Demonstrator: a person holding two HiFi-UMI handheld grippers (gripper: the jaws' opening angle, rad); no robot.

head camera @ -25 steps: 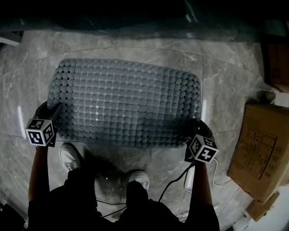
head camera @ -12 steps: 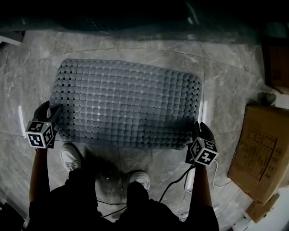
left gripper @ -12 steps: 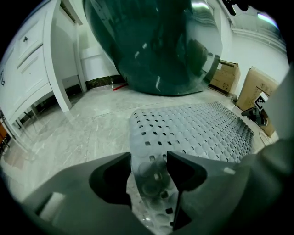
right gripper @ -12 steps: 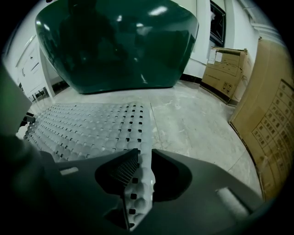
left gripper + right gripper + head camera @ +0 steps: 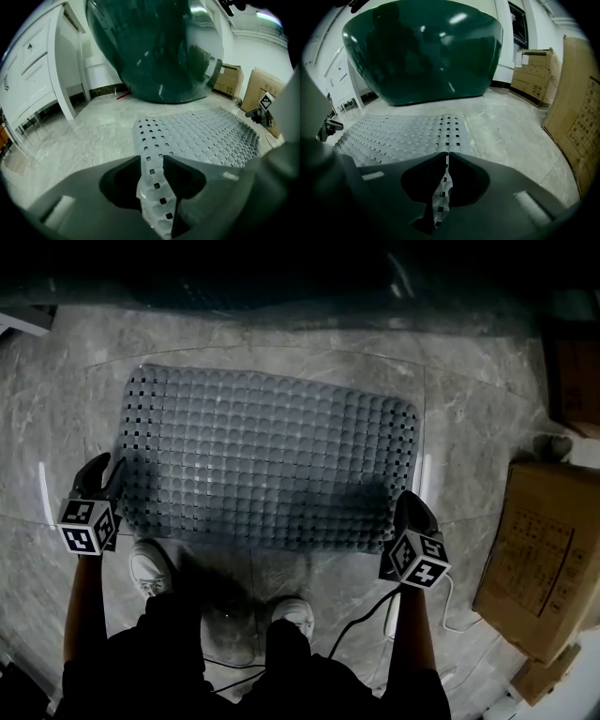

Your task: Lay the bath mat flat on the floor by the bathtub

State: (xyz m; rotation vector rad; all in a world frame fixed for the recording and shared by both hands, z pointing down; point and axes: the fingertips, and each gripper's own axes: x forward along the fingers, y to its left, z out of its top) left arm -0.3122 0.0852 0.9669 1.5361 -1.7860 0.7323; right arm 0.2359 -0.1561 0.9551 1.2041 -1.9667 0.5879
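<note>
A grey bath mat [image 5: 272, 460] with bumps and square holes lies spread on the marble floor in front of the dark green bathtub [image 5: 281, 277]. My left gripper [image 5: 105, 472] is at the mat's near-left corner. In the left gripper view the left gripper [image 5: 157, 161] is shut on a bunched strip of the mat [image 5: 206, 136]. At the near-right corner, my right gripper [image 5: 412, 507] has just been closing. In the right gripper view the right gripper [image 5: 446, 157] pinches the thin edge of the mat [image 5: 403, 133]. Both held corners are lifted slightly off the floor.
Cardboard boxes [image 5: 539, 554] stand on the floor at the right. A white cable and power strip [image 5: 394, 610] lie by the person's white shoes [image 5: 150, 568]. A white cabinet [image 5: 33, 70] stands left of the tub [image 5: 159, 47].
Both grippers have drawn back a little toward the person's feet, and the mat's near edge has come with them. The mat now lies flatter and squarer to the tub.
</note>
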